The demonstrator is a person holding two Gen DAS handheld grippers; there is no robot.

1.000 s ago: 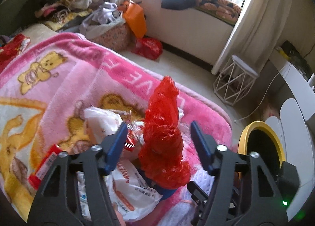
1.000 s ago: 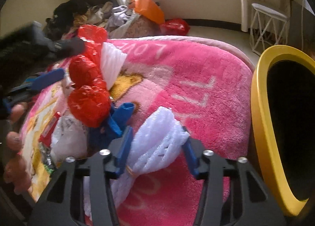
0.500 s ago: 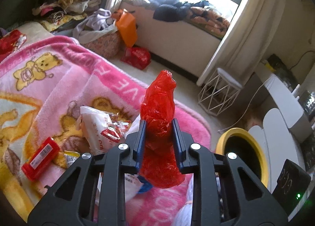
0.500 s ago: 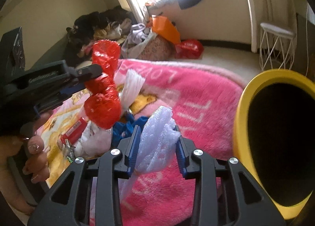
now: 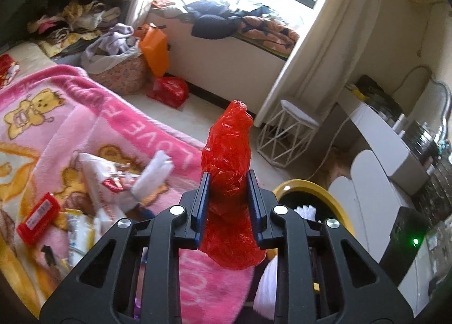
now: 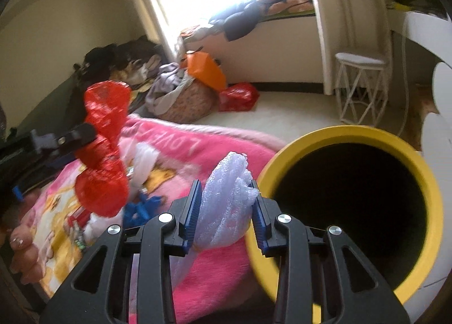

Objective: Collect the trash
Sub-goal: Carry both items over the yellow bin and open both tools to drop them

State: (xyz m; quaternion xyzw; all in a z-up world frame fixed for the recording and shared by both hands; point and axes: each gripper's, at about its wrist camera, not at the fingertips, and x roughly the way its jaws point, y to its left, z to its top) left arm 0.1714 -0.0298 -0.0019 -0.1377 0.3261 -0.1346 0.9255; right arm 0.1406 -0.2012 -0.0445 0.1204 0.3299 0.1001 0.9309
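My left gripper (image 5: 227, 202) is shut on a crumpled red plastic bag (image 5: 230, 171), held above the pink blanket (image 5: 93, 115). The bag also shows in the right wrist view (image 6: 103, 154). My right gripper (image 6: 226, 208) is shut on a white foam net wrap (image 6: 226, 197), held just left of the yellow-rimmed trash bin (image 6: 350, 137). The bin's rim (image 5: 308, 184) also shows to the right of the left gripper. Loose trash stays on the blanket: a red packet (image 5: 38, 218), white wrappers (image 5: 99, 177), a white foam piece (image 5: 152, 177) and a blue scrap (image 6: 139, 208).
A white wire stool (image 5: 285, 134) stands on the floor by the curtain. A laundry basket (image 5: 124, 69), an orange bag (image 5: 154, 47) and a red bag (image 5: 169, 91) sit beyond the bed. White furniture (image 5: 378, 154) is at the right.
Both grippers closed on their items a second ago and have since lifted them off the blanket. The right gripper has moved toward the yellow bin, the left has risen with the red bag.
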